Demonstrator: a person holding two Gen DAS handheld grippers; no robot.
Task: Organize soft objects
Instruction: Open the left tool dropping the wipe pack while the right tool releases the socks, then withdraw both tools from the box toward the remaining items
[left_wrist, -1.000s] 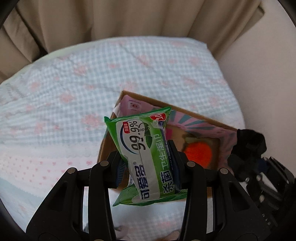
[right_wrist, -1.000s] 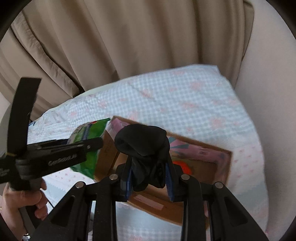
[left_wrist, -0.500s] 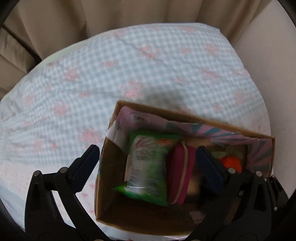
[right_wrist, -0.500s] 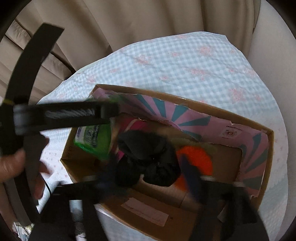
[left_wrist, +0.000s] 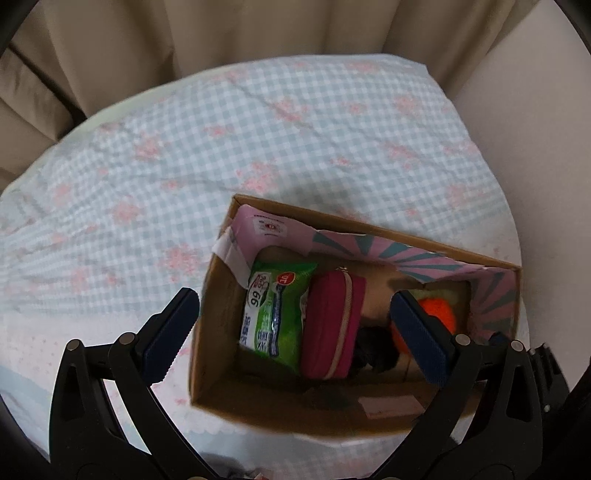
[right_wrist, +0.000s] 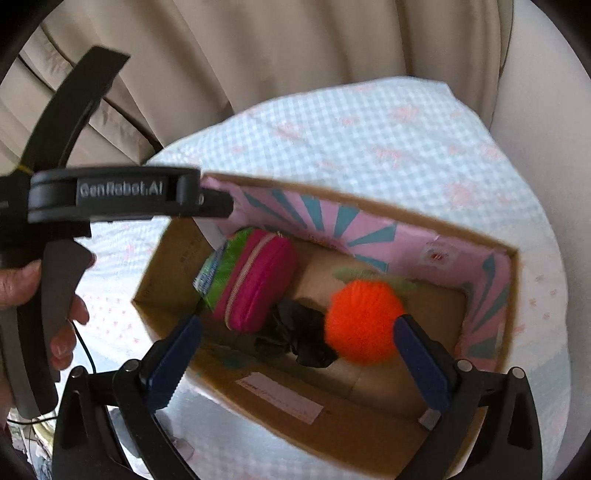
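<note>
Both grippers, left (left_wrist: 295, 328) and right (right_wrist: 297, 354), hang wide and empty, the right's jaws opening. Wipes (left_wrist: 275, 310), pouch (left_wrist: 332, 325), black cloth (right_wrist: 295, 338) and pompom (right_wrist: 364, 321) lie in the box (left_wrist: 212, 321). The right gripper's 3 o'clock finger sits inside; lifting carelessly could snag the wall and tip it.

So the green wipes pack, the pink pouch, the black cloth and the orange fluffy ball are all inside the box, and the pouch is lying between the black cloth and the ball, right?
Not quite. All four are in the cardboard box, but the pink pouch lies between the green wipes pack and the black cloth. The cloth is what sits next to the orange ball. The right wrist view shows it.
</note>
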